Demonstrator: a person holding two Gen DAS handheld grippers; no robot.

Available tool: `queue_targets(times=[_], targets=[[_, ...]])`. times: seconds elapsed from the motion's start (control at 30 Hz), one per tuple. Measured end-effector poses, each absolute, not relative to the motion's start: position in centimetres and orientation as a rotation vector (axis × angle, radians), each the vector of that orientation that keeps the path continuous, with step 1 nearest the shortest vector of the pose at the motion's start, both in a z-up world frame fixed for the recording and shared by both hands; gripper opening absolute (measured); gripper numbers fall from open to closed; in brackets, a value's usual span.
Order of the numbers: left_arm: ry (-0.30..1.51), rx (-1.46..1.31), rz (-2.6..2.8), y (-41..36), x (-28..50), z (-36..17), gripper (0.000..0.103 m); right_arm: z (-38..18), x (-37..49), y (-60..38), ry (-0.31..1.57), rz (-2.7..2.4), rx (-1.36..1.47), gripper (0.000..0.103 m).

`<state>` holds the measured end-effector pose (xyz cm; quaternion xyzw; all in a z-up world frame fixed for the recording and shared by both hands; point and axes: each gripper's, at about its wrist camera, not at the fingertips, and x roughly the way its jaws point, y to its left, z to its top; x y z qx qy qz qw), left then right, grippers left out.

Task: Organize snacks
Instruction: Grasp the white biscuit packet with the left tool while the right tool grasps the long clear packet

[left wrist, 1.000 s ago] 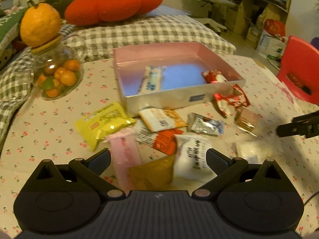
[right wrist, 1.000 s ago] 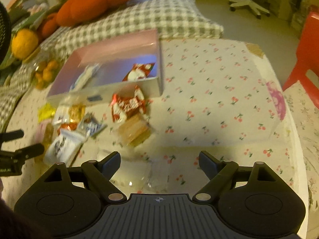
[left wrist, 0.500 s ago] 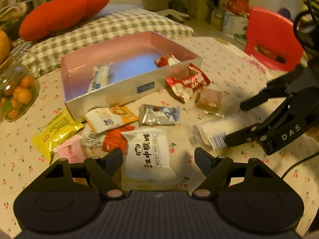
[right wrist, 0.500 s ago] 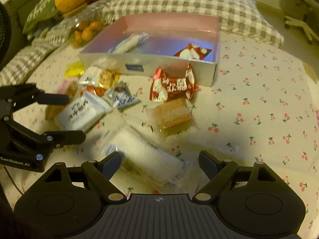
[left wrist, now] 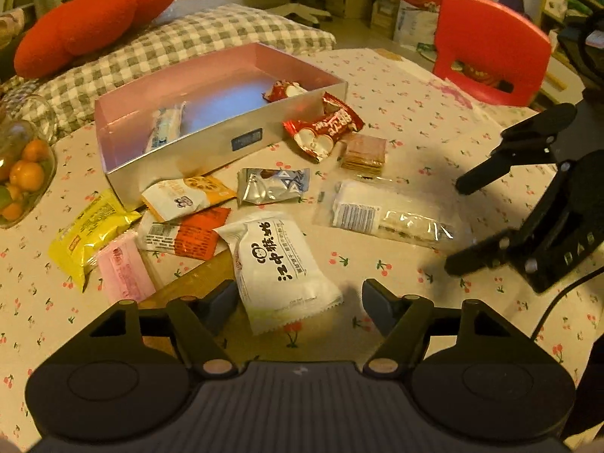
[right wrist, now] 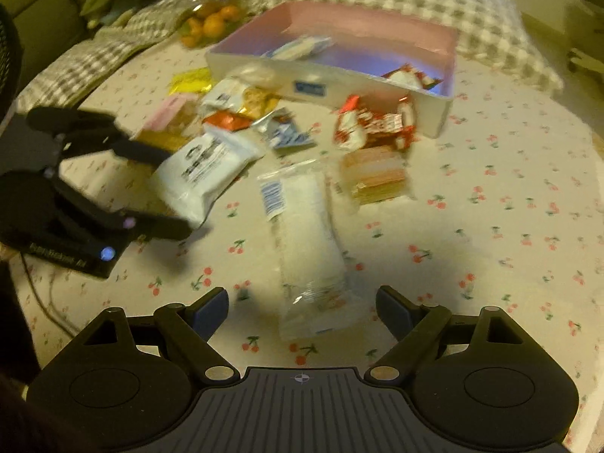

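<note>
The tabletop with the cherry-print cloth is carrying everything, and a checked pillow is lying along its far edge behind the pink box. That box is sitting open toward the back with a white bar and a small red packet lying inside it. The rest of the snacks are sprawling loose in front of the box: a long clear packet lying flat toward the right, a white pack with black lettering near the front, a yellow pack and a pink one off to the left, an orange-white pack and a silver pack just in front of the box, a red pack leaning at the box's right corner, and a wafer pack just beside it. The left tool is closing its jaws around the near end of the white pack, pads not pressing on it as far as I can see. The right tool is hanging spread wide over the near end of the clear packet, not gripping anything.
</note>
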<state>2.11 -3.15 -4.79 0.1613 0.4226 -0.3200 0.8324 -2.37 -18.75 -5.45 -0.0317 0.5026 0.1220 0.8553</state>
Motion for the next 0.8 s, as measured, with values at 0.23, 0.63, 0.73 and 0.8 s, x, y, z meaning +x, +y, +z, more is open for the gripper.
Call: queue_targets(times=[0.23, 0.63, 0.73, 0.8], targets=[[0.885, 0.290, -0.573, -3.9, 2.5, -5.3, 0.066, -6.1, -0.9, -18.1, 1.019, 0.184, -0.074, 0.086], [0.836, 0.305, -0.479, -4.7, 2.4, -5.6, 0.048, -7.2, -0.2, -16.0, 0.982, 0.178, -0.117, 0.061], [0.833, 0.312, -0.481, -4.7, 2.3, -5.6, 0.047, -6.9, -0.3, -15.7, 0.977, 0.189, -0.113, 0.041], [0.837, 0.305, -0.486, -4.7, 2.4, -5.5, 0.045, -6.8, -0.3, -15.5, 0.980, 0.183, -0.107, 0.033]])
